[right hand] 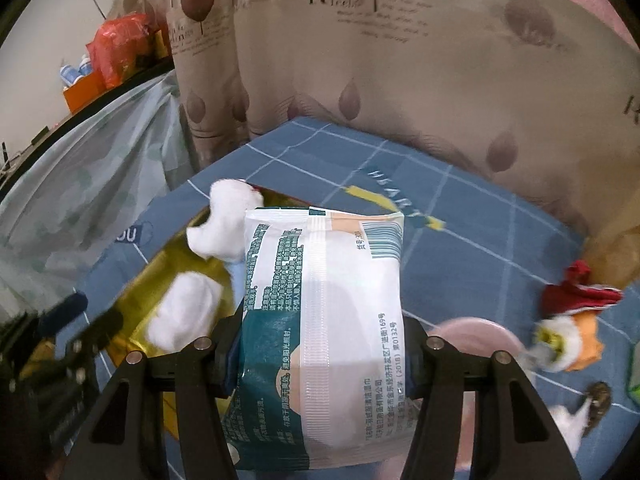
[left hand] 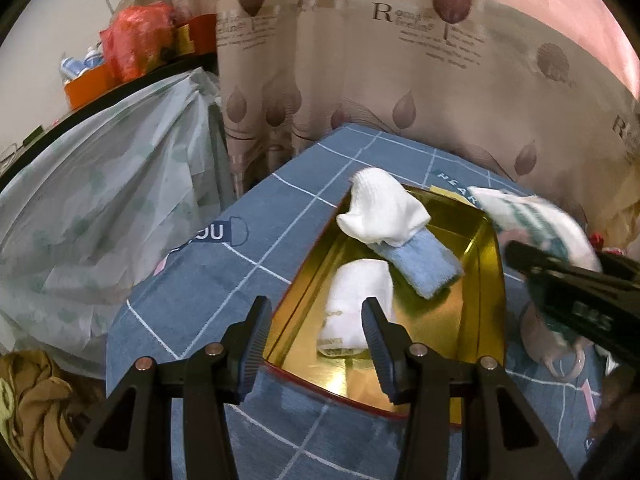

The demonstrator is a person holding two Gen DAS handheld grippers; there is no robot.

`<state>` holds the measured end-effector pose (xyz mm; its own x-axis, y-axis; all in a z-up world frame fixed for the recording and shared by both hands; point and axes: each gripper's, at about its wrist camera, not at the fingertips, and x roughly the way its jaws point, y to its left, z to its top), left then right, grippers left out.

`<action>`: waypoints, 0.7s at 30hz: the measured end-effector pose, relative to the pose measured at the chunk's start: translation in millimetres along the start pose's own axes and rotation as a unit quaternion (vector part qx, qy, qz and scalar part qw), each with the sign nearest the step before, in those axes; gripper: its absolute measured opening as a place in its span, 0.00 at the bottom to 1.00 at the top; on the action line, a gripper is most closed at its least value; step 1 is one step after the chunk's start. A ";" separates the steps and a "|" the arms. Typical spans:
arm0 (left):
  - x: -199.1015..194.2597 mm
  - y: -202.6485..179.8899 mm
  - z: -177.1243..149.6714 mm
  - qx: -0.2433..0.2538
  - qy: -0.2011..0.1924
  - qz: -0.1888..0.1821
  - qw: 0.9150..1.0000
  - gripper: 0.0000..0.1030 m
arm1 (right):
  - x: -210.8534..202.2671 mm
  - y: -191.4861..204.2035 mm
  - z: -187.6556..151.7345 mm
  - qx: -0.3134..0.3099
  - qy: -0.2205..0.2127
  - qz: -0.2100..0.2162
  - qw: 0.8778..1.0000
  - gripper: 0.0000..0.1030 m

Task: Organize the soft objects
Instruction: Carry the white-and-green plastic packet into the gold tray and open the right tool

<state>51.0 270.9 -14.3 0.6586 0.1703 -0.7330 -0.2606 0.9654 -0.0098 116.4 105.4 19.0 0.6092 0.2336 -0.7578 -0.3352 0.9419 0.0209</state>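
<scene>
Carrying wipes pack (right hand: 320,320) clenched in right claw (right hand: 320,364) toward gold tin (left hand: 490,280); left claw (left hand: 316,344) released; next, lower inside

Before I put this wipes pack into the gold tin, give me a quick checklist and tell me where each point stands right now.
1. Grip on the wipes pack: ok, the right gripper is shut on its lower part.
2. Left gripper free: ok, open and empty, its jaws astride the tin's near rim.
3. Free floor in the gold tin: ok, the side toward the right gripper is bare.
4. Items already inside: not ok, the white sock lies over the far rim, on the blue cloth; the white roll lies flat.
5. Pack over the tin: cannot tell, blurred.
6. Pink cup beside the tin: cannot tell how close.
</scene>
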 end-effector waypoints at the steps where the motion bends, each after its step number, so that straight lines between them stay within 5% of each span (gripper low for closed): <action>1: 0.4 2.2 0.4 -0.005 0.001 0.001 1.000 0.46 | 4.8 2.5 2.3 0.004 0.002 0.003 1.000 0.53; 21: 2.8 14.4 2.4 -0.034 0.001 0.003 0.999 0.46 | 75.9 13.2 22.8 0.100 0.039 0.012 0.994 0.58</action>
<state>50.8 285.8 -14.8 0.6554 0.1755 -0.7346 -0.3114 0.9489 -0.0512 174.7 141.0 -23.4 0.5418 0.2443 -0.8042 -0.1952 0.9672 0.1623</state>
